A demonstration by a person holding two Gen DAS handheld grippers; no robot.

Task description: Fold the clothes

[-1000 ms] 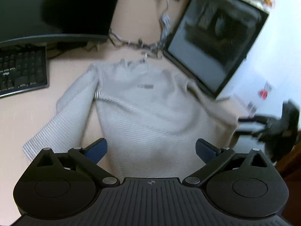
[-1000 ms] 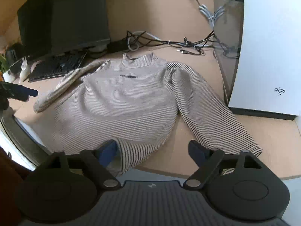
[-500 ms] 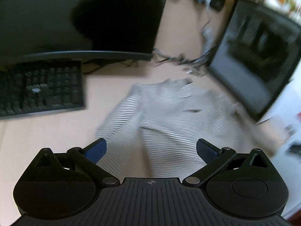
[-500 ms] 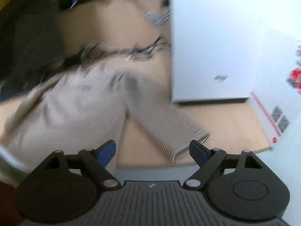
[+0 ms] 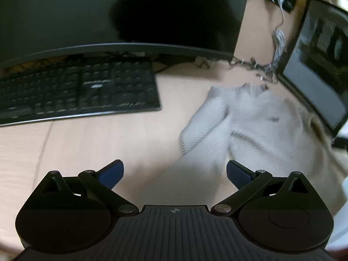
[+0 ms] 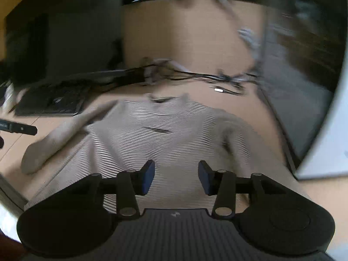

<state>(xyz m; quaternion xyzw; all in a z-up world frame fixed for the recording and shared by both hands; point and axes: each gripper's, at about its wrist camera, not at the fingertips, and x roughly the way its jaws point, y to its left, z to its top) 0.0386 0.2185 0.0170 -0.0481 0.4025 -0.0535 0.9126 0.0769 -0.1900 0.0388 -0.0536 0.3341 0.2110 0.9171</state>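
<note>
Now, both grippers hang over a striped sweater spread on a desk.

Nearest, the left gripper (image 5: 175, 170) has its blue-padded fingers (image 5: 111, 171) spread wide with nothing between them, above bare desk (image 5: 76, 148) and the lower end of one sleeve. The right gripper (image 6: 176, 177) has its fingers partly drawn together yet still apart, gripping nothing, above the body of the sweater (image 6: 165, 139), which lies flat on the wooden top with its collar away from the camera and a sleeve angled out to each side. Both views are blurred. Beyond the sleeve in the left view sits a black keyboard (image 5: 76, 91), with a dark monitor (image 5: 108, 10) behind it. Farther back, tangled cables (image 6: 195, 76) run behind the collar.
</note>
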